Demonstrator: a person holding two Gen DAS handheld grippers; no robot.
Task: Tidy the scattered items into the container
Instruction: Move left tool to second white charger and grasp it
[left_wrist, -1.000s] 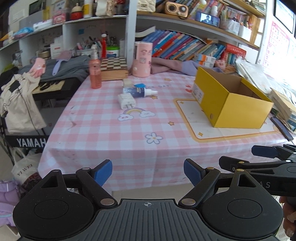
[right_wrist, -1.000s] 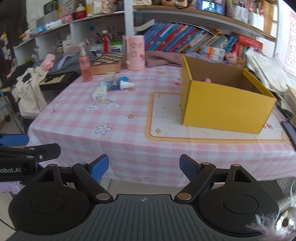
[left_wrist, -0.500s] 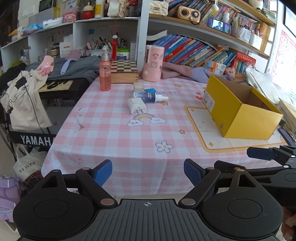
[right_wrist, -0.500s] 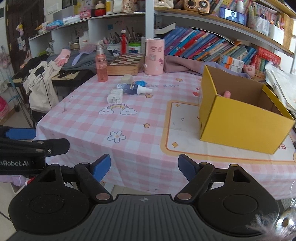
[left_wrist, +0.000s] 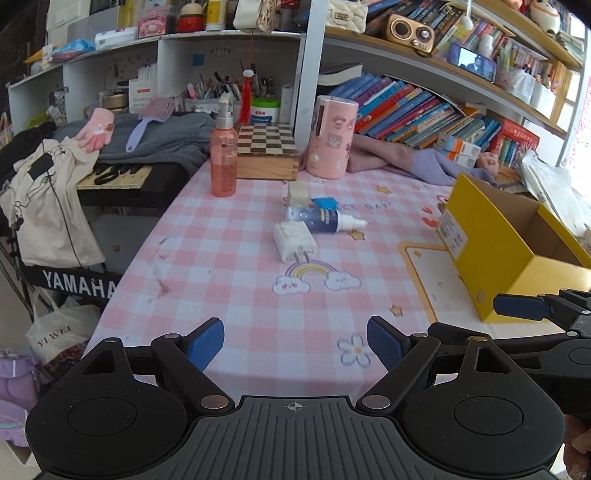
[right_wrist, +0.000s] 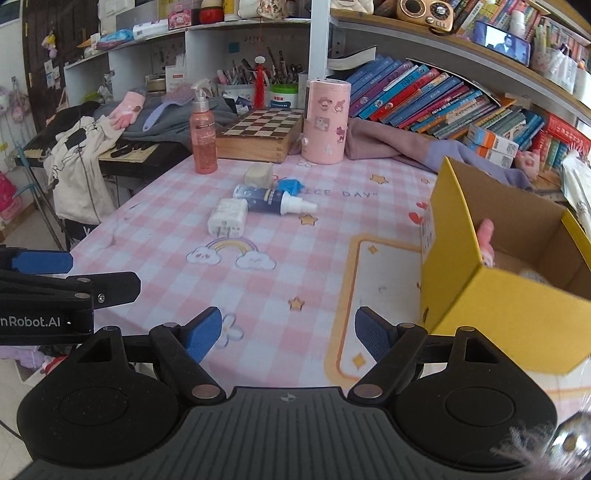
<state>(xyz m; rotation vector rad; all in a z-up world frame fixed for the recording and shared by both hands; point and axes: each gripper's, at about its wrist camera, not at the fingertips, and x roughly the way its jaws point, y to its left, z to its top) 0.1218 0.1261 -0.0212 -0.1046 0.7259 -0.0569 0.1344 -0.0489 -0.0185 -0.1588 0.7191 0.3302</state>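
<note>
On the pink checked tablecloth lie a white plug adapter (left_wrist: 295, 242) (right_wrist: 228, 218), a dark blue spray bottle (left_wrist: 323, 220) (right_wrist: 273, 201) on its side, a beige eraser block (left_wrist: 298, 193) (right_wrist: 259, 175) and a small blue wrapper (left_wrist: 324, 202) (right_wrist: 290, 185). An open yellow cardboard box (left_wrist: 491, 254) (right_wrist: 498, 295) stands at the right, with a pink item (right_wrist: 485, 240) inside. My left gripper (left_wrist: 295, 341) hangs open over the near table edge, nothing between its fingers. My right gripper (right_wrist: 288, 330) is open too, just left of the box's near corner.
A pink pump bottle (left_wrist: 224, 162), a wooden chessboard box (left_wrist: 266, 151) and a pink canister (left_wrist: 332, 138) stand at the table's far side. Purple cloth and books lie behind the box. A keyboard (left_wrist: 114, 175) with clothes sits left of the table.
Both grippers have moved forward toward the table; the items and the box look larger and nearer. The right jaws have narrowed slightly.
</note>
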